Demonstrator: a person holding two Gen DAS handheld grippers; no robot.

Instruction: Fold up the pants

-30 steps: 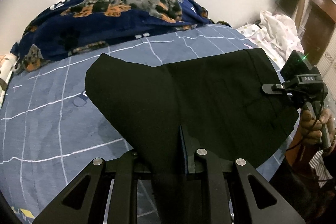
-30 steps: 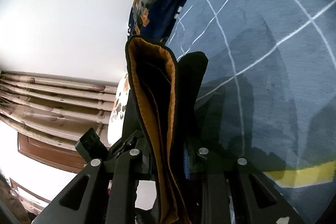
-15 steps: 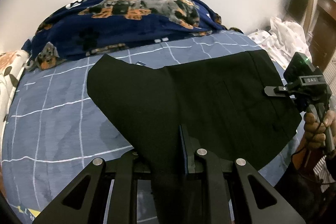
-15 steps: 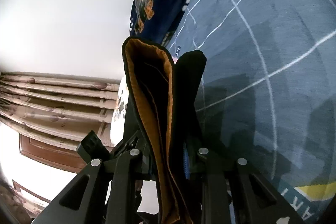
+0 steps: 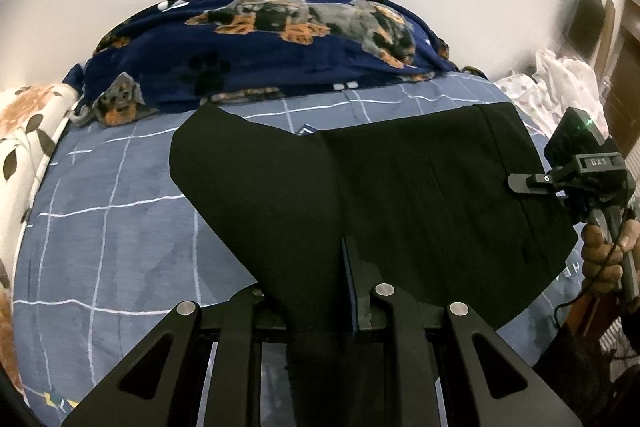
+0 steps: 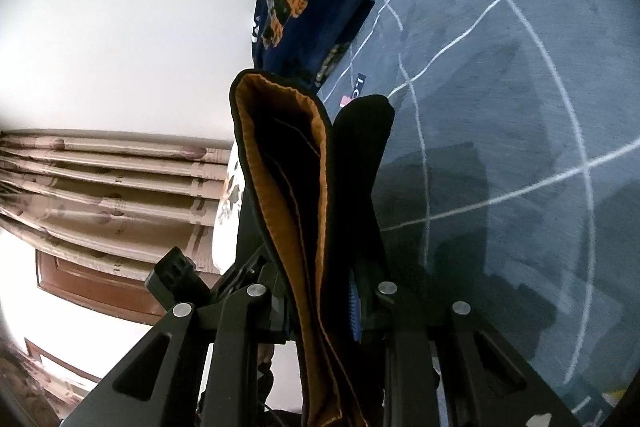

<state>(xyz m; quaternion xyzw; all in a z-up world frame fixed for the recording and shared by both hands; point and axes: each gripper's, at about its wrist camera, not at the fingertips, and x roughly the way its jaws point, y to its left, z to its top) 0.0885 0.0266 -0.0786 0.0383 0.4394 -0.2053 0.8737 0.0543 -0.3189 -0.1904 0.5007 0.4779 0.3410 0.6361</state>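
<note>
Black pants [image 5: 400, 195] hang stretched above a blue grid-patterned bed sheet [image 5: 112, 211]. My left gripper [image 5: 320, 291] is shut on the near edge of the fabric. My right gripper [image 5: 520, 183] shows at the right of the left wrist view, held by a hand, shut on the waistband end. In the right wrist view my right gripper [image 6: 324, 291] pinches the waistband [image 6: 296, 195], whose orange lining faces the camera.
A navy dog-print blanket [image 5: 280, 47] is heaped at the far end of the bed against a white wall. A floral pillow [image 5: 28, 131] lies at the left. White spotted clothes [image 5: 560, 83] are piled at the right. Curtains [image 6: 100, 187] show in the right wrist view.
Both grippers have kept their hold on the pants. The left view has shifted so the blanket and sheet sit lower in the frame; the right gripper has drifted slightly over the bed.
</note>
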